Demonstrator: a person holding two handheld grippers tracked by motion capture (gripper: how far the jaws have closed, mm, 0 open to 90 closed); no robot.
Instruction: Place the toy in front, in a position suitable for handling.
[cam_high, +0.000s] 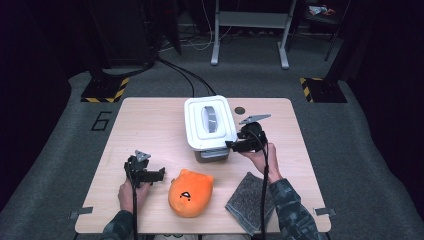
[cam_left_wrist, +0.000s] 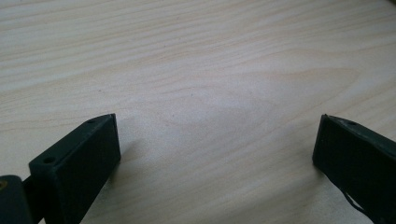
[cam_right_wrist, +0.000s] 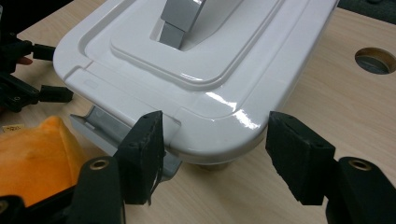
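A white lidded box with a grey handle stands at the middle back of the table; its grey latch hangs at the near side. My right gripper is at the box's near right corner. Its jaws stand apart, with the lid's corner in the gap; the left fingertip sits by the latch and I see no pad pressing. My left gripper rests low over bare wood at the near left, its jaws wide open and empty.
An orange plush toy lies near the front edge between the hands, also in the right gripper view. A grey cloth lies at the front right. A round hole is in the table behind the box.
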